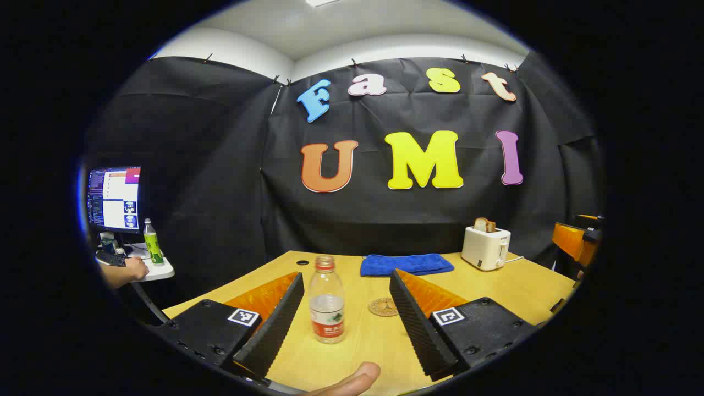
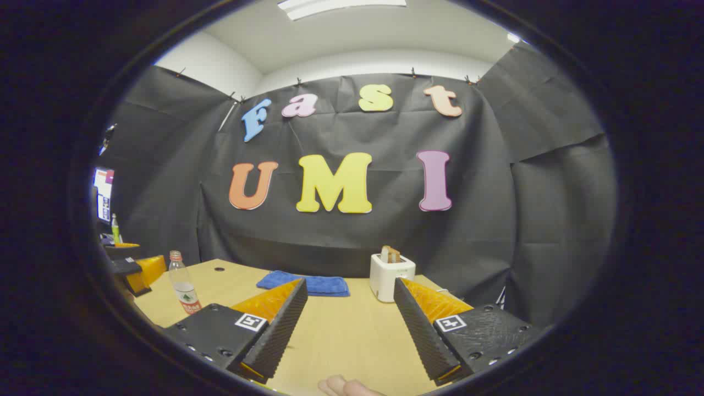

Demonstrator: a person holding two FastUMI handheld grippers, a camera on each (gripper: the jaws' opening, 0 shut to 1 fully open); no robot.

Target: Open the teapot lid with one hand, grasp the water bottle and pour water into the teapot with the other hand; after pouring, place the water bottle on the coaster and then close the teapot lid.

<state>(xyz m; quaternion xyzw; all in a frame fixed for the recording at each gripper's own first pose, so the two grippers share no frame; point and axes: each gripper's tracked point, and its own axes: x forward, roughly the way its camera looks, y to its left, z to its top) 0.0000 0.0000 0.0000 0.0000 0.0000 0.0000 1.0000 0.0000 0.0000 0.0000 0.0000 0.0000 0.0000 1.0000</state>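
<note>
Plastic that thin will dent, so I judge the water bottle (image 1: 326, 301), partly filled and fairly light, wants a gentle squeeze at its labelled waist. It stands on the table (image 1: 511, 286) between my left gripper's (image 1: 345, 324) wide-spread fingers, untouched, the coaster (image 1: 383, 307) just beside it; my right gripper (image 2: 350, 327) gapes wide on nothing.

On the wooden desk (image 1: 511, 286) we see a blue folded towel (image 1: 407, 264) lying near the back edge, and to its right a white toaster (image 1: 486, 247) with a slice of bread (image 1: 484, 224) standing up in its slot. Off to the far left we make out a lit monitor (image 1: 114, 199) above a small side table (image 1: 157, 270), where a green-labelled bottle (image 1: 152, 242) stands upright beside a keyboard (image 1: 111, 258).
</note>
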